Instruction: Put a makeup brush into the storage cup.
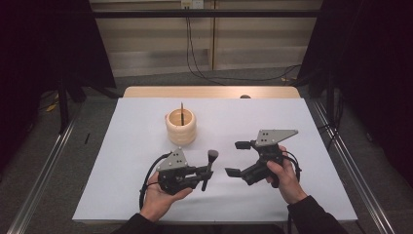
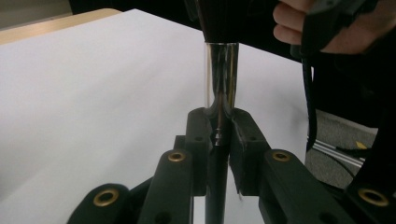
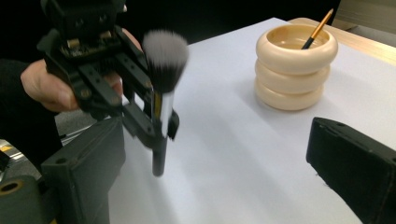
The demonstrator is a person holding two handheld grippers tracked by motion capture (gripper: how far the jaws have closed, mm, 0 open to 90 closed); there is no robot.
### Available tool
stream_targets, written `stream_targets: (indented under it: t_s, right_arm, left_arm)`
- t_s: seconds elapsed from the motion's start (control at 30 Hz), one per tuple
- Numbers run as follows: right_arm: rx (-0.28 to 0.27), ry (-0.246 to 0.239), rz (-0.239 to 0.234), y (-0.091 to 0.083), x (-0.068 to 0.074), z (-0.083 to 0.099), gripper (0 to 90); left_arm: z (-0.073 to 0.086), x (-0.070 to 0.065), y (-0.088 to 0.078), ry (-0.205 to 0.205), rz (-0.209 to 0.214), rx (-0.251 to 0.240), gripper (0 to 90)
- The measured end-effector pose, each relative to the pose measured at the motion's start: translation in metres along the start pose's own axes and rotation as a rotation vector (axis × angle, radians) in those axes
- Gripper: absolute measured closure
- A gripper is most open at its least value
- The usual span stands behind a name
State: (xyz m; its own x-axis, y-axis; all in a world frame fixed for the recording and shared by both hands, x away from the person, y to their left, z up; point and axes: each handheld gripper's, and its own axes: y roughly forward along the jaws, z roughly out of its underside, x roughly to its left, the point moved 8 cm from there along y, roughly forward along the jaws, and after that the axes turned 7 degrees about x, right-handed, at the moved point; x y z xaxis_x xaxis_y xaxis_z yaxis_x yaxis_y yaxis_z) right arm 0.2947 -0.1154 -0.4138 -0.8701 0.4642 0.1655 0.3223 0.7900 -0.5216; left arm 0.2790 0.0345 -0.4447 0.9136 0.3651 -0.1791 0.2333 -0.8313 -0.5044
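My left gripper (image 1: 202, 171) is shut on the black handle of a makeup brush (image 1: 209, 168), which stands nearly upright with its grey bristle head on top. In the left gripper view the pads (image 2: 198, 135) clamp the handle just below the brush's silver ferrule (image 2: 222, 79). My right gripper (image 1: 237, 158) is held a little to the right of the brush, open wide with nothing between its fingers. The right gripper view shows the brush (image 3: 161, 93) in the left gripper (image 3: 144, 119), beyond its own spread fingers (image 3: 84, 172).
A cream ringed holder (image 1: 181, 127) stands on the white table top (image 1: 263, 117) behind the left gripper, with a thin brush (image 1: 181, 112) upright inside it. The holder (image 3: 294, 65) and thin brush (image 3: 320, 28) appear far right in the right gripper view.
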Motion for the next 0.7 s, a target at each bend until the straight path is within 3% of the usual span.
stream_targets:
  t_s: [0.13,0.23,0.33,0.47,0.7]
  right_arm:
    - [-0.022,0.021,0.006,-0.004,-0.002,0.003,4.3]
    - [-0.057,0.017,0.052,-0.010,-0.003,0.003,4.3]
    - [-0.068,0.028,0.051,-0.014,-0.004,0.007,2.4]
    - [-0.103,0.024,0.120,-0.020,-0.009,0.012,2.4]
    - [-0.146,0.028,0.188,-0.031,-0.010,0.019,1.5]
  left_arm:
    - [-0.002,0.003,-0.006,-0.001,-0.012,-0.019,79.2]
    - [-0.004,0.006,-0.011,-0.007,-0.021,-0.035,79.2]
    - [-0.005,0.008,-0.014,-0.013,-0.032,-0.044,79.2]
    - [-0.008,0.012,-0.020,-0.012,-0.043,-0.051,79.2]
    - [-0.012,0.018,-0.028,-0.006,-0.074,-0.053,79.2]
